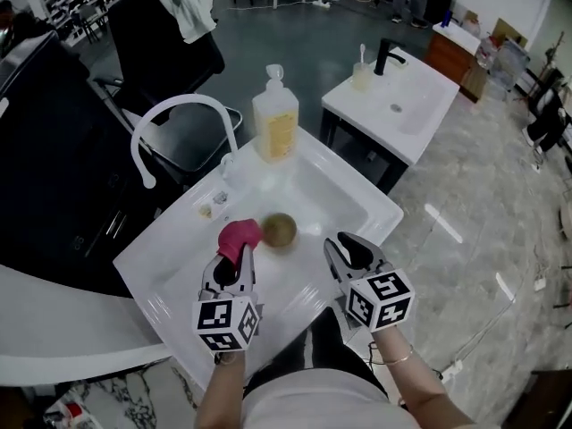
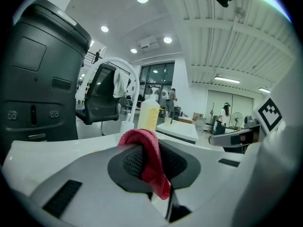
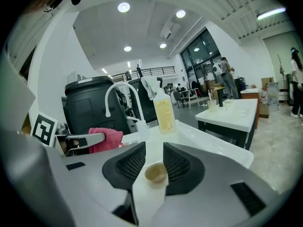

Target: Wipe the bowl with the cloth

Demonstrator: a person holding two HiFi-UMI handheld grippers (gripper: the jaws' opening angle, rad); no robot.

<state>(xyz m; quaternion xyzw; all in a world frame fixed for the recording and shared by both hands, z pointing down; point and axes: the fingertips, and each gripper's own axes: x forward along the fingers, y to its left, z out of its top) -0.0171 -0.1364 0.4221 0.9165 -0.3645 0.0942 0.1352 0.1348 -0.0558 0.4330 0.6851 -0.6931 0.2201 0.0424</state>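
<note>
A small olive-brown bowl (image 1: pixel 280 229) stands in the white sink basin (image 1: pixel 313 172). My left gripper (image 1: pixel 234 259) is shut on a pink cloth (image 1: pixel 239 237), which bunches out past its fingertips just left of the bowl. In the left gripper view the cloth (image 2: pixel 147 156) hangs pinched between the dark pads. My right gripper (image 1: pixel 344 250) hovers over the basin's near right side, open and holding nothing. In the right gripper view the bowl (image 3: pixel 155 174) shows through the gap between the jaws, further off in the basin, with the cloth (image 3: pixel 105 138) to its left.
A yellow soap bottle (image 1: pixel 275 121) stands at the sink's back edge beside a white curved faucet (image 1: pixel 179 119). A second white sink (image 1: pixel 402 96) with a black tap stands to the back right. A black chair (image 1: pixel 174 56) and a dark bin (image 1: pixel 45 177) are at the left.
</note>
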